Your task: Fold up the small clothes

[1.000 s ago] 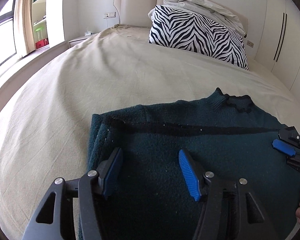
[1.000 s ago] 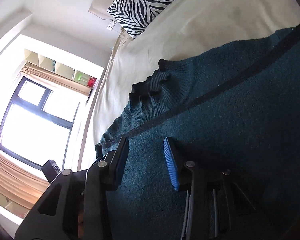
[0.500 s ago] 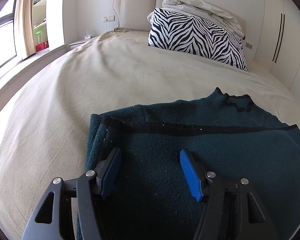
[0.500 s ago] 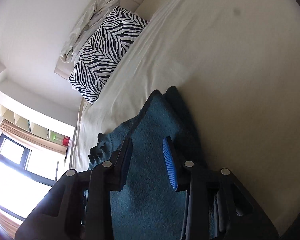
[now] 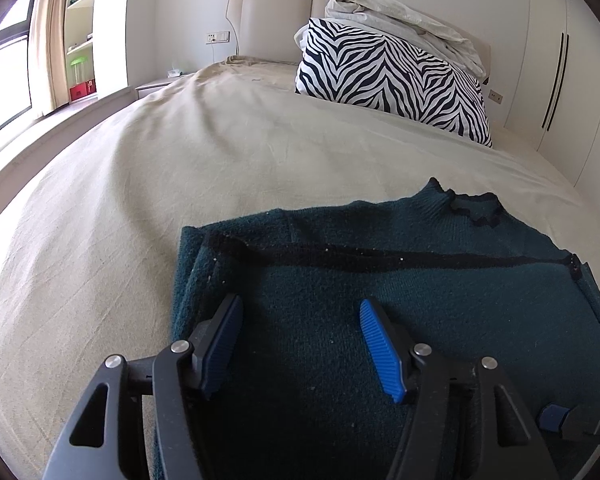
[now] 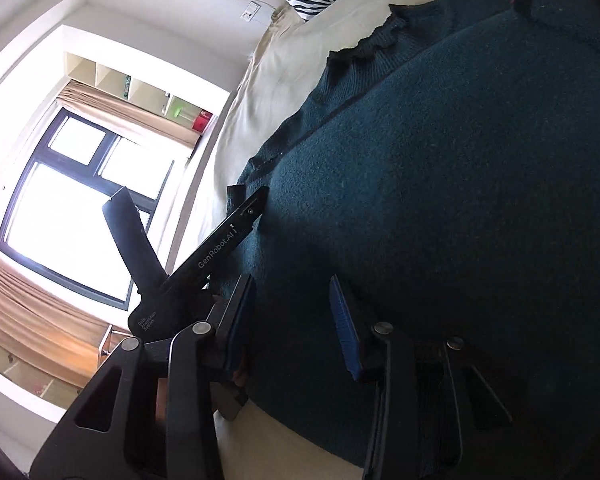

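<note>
Your left claw (image 5: 300, 344) and right claw (image 6: 292, 320) hover agape – gripping nothing. The teal sweater (image 5: 380, 292) looks thick and floppy (likely clingy) – pinch a doubled edge.

Fuzzy dark-teal knit sweater (image 5: 380, 280) lies on matt beige woven bedsheet (image 5: 140, 200); ribbed blue claw pads (image 5: 378, 344).
</note>
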